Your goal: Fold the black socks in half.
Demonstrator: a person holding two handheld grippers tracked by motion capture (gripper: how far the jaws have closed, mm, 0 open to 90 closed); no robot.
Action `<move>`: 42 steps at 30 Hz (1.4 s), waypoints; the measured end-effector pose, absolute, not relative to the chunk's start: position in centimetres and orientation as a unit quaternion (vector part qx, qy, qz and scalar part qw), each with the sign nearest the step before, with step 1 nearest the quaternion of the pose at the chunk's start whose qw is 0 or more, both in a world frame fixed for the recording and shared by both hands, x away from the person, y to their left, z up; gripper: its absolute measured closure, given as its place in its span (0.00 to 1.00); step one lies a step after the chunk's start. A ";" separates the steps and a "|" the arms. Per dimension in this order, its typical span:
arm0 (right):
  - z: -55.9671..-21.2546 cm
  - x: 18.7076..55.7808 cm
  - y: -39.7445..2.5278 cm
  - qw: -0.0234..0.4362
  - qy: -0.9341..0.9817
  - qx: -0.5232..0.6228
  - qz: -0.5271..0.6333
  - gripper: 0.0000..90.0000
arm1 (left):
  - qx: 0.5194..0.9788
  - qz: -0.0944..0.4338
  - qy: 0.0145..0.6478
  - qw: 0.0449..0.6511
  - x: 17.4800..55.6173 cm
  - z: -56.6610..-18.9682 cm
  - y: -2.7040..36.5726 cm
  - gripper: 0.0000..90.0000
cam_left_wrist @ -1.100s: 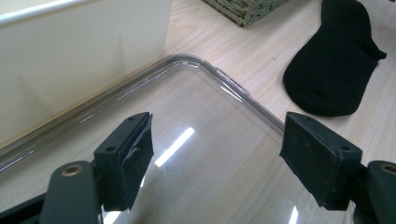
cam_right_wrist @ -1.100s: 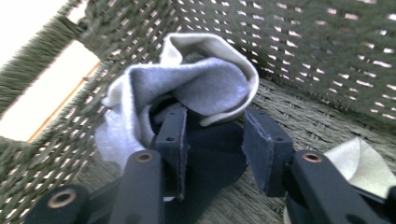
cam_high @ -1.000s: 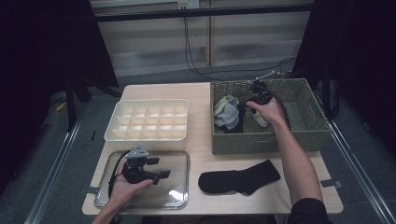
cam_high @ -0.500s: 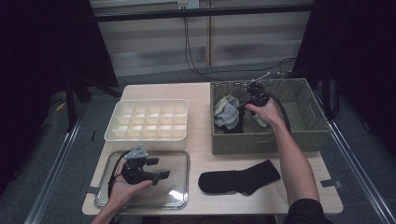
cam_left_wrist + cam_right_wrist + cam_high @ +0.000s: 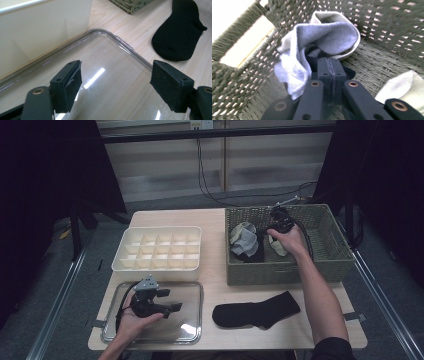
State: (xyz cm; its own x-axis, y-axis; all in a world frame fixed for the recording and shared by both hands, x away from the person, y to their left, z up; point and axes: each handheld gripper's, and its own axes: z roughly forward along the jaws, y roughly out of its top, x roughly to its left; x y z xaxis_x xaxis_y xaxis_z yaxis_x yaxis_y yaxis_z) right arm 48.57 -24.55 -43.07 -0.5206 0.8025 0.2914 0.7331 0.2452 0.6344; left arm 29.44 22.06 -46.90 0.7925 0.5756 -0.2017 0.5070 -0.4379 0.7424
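My right gripper (image 5: pixel 260 232) reaches into the green wicker basket (image 5: pixel 285 270) at the back right. In the right gripper view its jaws (image 5: pixel 329 61) are pressed together on a dark sock (image 5: pixel 348 72) that lies under a grey and cream sock (image 5: pixel 329 37). That grey sock (image 5: pixel 244 240) is bunched at the basket's left end. My left gripper (image 5: pixel 170 301) rests over the clear tray (image 5: pixel 195 287) at the front left, open with nothing between its pads (image 5: pixel 116 75). A black sock (image 5: pixel 255 310) lies flat on the table in front of the basket.
A white compartment box (image 5: pixel 155 272) stands behind the clear tray, its wall (image 5: pixel 37 32) close to my left jaws. A cream sock (image 5: pixel 277 247) lies in the basket beside the right hand. The black sock (image 5: pixel 178 35) is just past the tray rim (image 5: pixel 125 45).
The right hand has shifted only slightly inside the basket, staying at the pile of socks. The left gripper has not moved.
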 end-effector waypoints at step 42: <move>-35.7 42.5 -27.5 0.099 0.719 0.458 0.514 0.99 | 0.840 0.049 0.308 0.443 29.0 -46.4 21.7 0.23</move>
